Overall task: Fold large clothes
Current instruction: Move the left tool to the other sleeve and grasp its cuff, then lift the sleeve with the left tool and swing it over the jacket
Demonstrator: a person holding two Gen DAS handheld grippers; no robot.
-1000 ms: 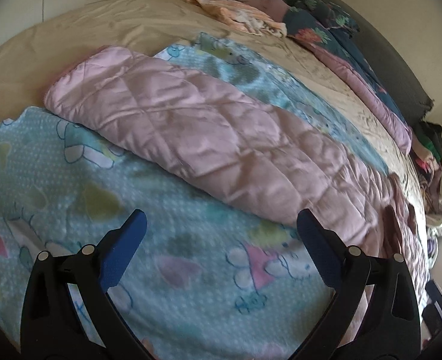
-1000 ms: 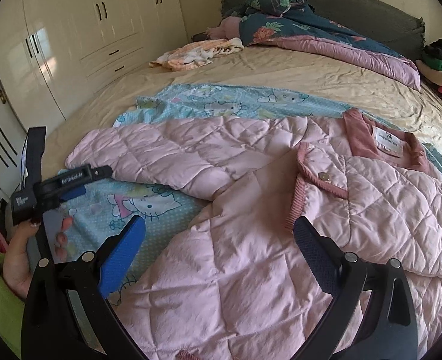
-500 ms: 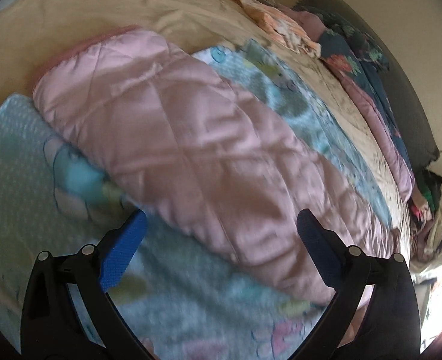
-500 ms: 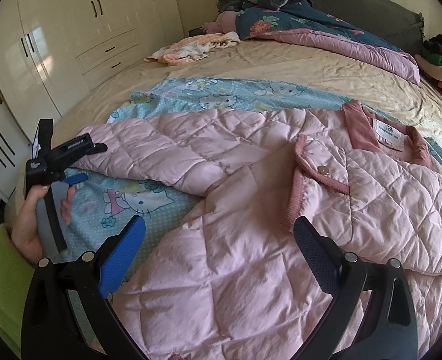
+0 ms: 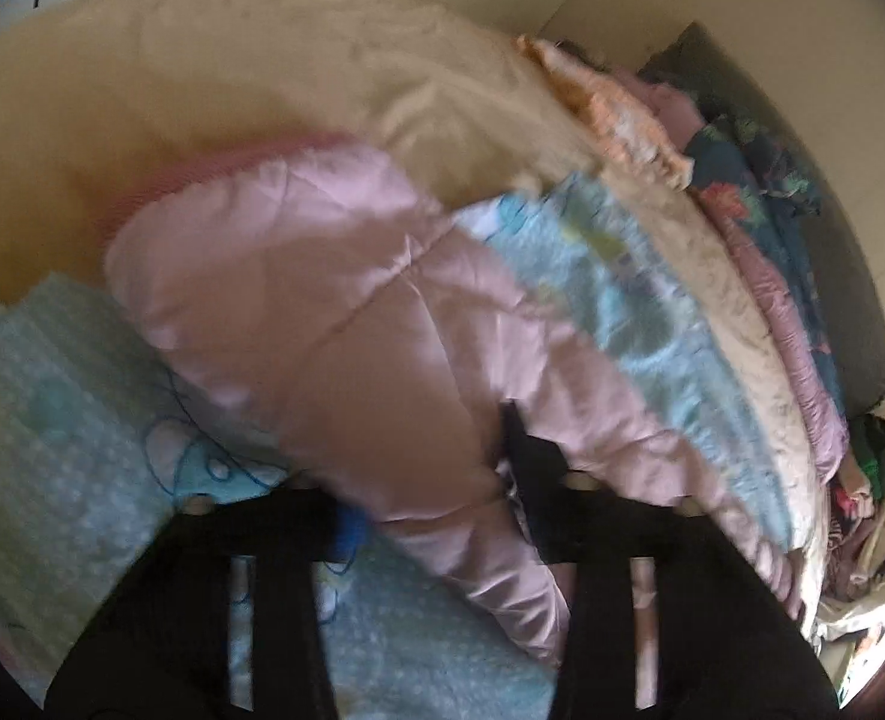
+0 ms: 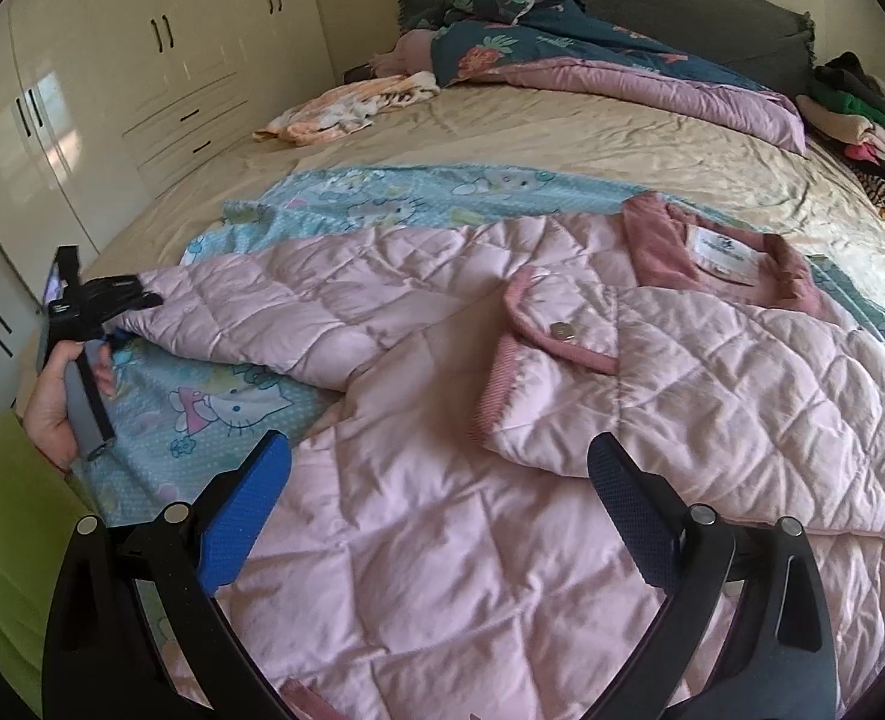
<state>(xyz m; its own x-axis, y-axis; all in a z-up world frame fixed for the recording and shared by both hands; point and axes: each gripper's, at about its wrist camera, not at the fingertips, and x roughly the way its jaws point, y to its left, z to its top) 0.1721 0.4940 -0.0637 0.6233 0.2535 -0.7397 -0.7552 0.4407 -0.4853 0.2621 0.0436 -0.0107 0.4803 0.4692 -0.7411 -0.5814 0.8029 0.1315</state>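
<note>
A pink quilted jacket (image 6: 502,420) is spread on a blue cartoon sheet (image 6: 226,402) over the tan-covered bed (image 6: 562,132). Its sleeve (image 5: 346,324) is caught between the closing left tongs (image 5: 436,480). The right tongs (image 6: 442,510) are held wide above the jacket body, nothing between them. Cream wardrobes (image 6: 160,60) are seen at left, a floral quilt (image 6: 562,48) by the grey headboard (image 6: 652,0), and piled clothes (image 6: 862,114) at right.

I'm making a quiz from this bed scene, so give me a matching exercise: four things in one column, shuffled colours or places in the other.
Things:
1. quilted jacket
2. cartoon sheet
3. floral duvet
4. wardrobe

Descriptions:
A. cream, at the left of the bed in the right wrist view
B. pale pink, spread out in front
C. dark blue, at the headboard
D. light blue, under the jacket

Pairs: 1-B, 2-D, 3-C, 4-A
</note>
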